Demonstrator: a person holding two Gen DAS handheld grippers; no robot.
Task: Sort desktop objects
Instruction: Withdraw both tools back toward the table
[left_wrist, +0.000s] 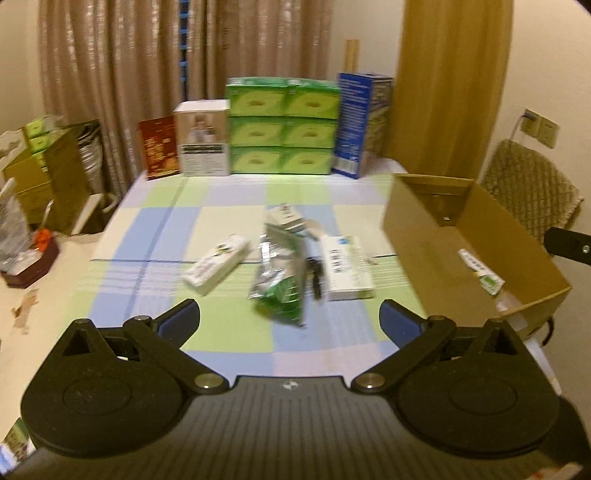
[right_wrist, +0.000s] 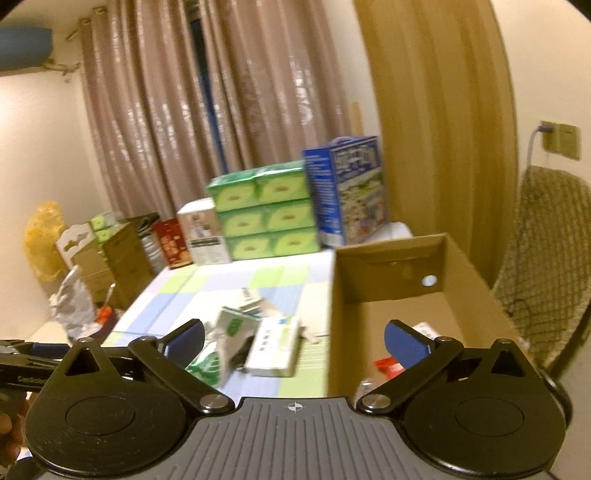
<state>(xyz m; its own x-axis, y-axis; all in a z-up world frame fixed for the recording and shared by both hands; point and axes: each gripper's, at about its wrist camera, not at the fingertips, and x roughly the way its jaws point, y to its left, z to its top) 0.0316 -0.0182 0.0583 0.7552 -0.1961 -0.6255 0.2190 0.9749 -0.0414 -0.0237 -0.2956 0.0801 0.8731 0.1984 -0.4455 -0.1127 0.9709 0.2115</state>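
With both the left gripper (left_wrist: 290, 319) and right gripper (right_wrist: 293, 341) wide and empty, we judged the green foil pouch (left_wrist: 282, 278), mid-table left of the cardboard box (left_wrist: 424, 243), best pinched squarely across its width.

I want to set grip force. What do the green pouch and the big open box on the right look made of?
The green pouch looks like thin metallised foil or plastic film: it is crinkled, with shiny silver glints, so probably soft and slippery. The big open box looks like plain brown corrugated cardboard with a matte finish; its cut edges and folded walls suggest that. Blur leaves finer detail open.
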